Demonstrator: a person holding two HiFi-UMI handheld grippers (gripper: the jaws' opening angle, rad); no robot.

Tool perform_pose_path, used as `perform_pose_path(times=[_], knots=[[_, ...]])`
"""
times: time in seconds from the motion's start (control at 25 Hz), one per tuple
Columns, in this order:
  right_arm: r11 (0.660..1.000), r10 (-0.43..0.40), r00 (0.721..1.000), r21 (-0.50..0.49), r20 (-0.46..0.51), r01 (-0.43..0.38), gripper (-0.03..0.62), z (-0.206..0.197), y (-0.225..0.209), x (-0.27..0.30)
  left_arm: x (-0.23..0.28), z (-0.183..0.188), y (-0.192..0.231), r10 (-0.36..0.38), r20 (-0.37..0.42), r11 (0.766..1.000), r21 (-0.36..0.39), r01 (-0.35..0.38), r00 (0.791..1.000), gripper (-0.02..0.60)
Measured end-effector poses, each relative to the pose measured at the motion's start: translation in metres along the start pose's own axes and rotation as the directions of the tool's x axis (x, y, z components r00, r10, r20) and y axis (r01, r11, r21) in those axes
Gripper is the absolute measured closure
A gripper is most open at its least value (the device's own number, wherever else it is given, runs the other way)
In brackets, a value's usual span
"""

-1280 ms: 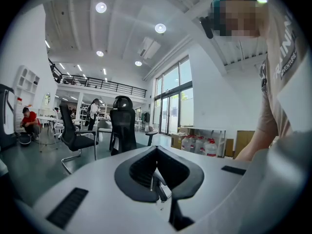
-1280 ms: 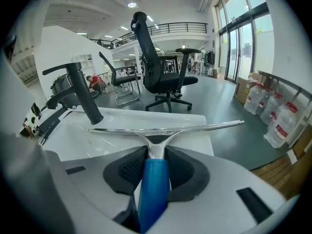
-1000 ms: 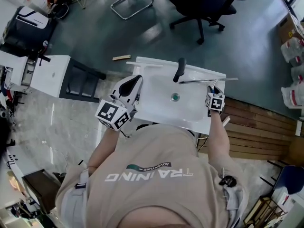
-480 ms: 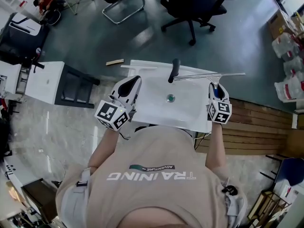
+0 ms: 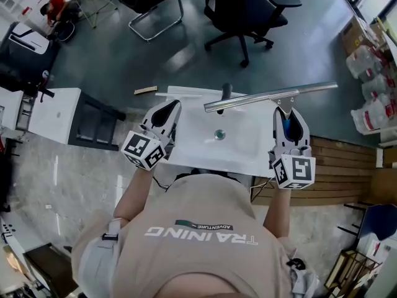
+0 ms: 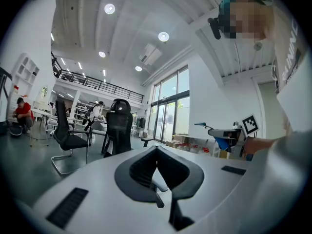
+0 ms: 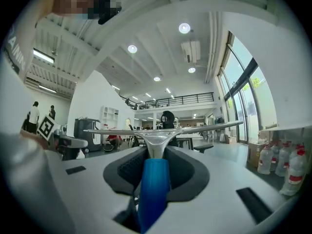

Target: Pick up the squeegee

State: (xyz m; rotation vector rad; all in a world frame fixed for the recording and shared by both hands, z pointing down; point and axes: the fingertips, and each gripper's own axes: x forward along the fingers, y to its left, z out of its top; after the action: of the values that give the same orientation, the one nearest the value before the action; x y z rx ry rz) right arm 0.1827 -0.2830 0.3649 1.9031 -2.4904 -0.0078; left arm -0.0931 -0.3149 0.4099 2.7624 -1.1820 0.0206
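Note:
The squeegee has a blue handle [image 7: 153, 189] and a long silver blade bar [image 5: 273, 95]. My right gripper [image 5: 287, 113] is shut on that handle and holds the squeegee level in the air, above the right side of the white sink [image 5: 186, 148]. In the right gripper view the bar [image 7: 161, 128] stretches crosswise just beyond the right gripper [image 7: 155, 162]. My left gripper [image 5: 167, 109] hovers over the sink's left edge, shut and empty. In its own view, the left gripper [image 6: 157, 152] has its pads meeting at the tip.
The sink has a black faucet [image 5: 226, 92] at the back and a drain [image 5: 219, 134] in the middle. A white cabinet [image 5: 56, 113] stands to the left, wooden planks [image 5: 335, 166] lie to the right, and office chairs [image 5: 245, 8] stand beyond.
My right gripper has risen with the squeegee, lifting it off the sink's back edge towards the camera. The left gripper has stayed where it was.

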Motion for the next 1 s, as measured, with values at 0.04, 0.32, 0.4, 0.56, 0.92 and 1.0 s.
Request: perform_pose_path(times=[0.04, 0.32, 0.4, 0.56, 0.92, 1.0], knots=[[1.000, 0.004, 1.000, -0.006, 0.013, -0.004, 0.471, 0.011, 0.004, -0.004, 0.000, 0.003, 0.001, -0.002, 0.006, 1.000, 0.002, 0.002, 1.000, 0.571], [1.000, -0.015, 0.999, -0.014, 0.041, 0.015, 0.471, 0.022, 0.019, -0.017, -0.004, 0.009, 0.008, -0.011, 0.036, 1.000, 0.000, 0.011, 0.999, 0.571], [1.000, -0.018, 0.999, -0.005, 0.035, 0.018, 0.471, 0.017, 0.021, -0.017, -0.007, 0.012, 0.009, -0.017, 0.040, 1.000, 0.005, 0.017, 0.999, 0.571], [1.000, -0.025, 0.999, -0.006, 0.020, 0.026, 0.471, 0.010, 0.021, -0.017, -0.008, 0.016, 0.009, -0.028, 0.048, 1.000, 0.009, 0.027, 0.998, 0.571], [0.999, -0.019, 0.999, -0.029, 0.034, 0.020, 0.471, 0.019, 0.028, -0.016, -0.020, 0.024, 0.013, -0.023, 0.069, 1.000, 0.018, 0.022, 0.997, 0.571], [0.999, -0.017, 0.999, -0.034, 0.037, 0.018, 0.471, 0.020, 0.030, -0.015, -0.021, 0.025, 0.013, -0.025, 0.074, 1.000, 0.020, 0.024, 0.997, 0.571]])
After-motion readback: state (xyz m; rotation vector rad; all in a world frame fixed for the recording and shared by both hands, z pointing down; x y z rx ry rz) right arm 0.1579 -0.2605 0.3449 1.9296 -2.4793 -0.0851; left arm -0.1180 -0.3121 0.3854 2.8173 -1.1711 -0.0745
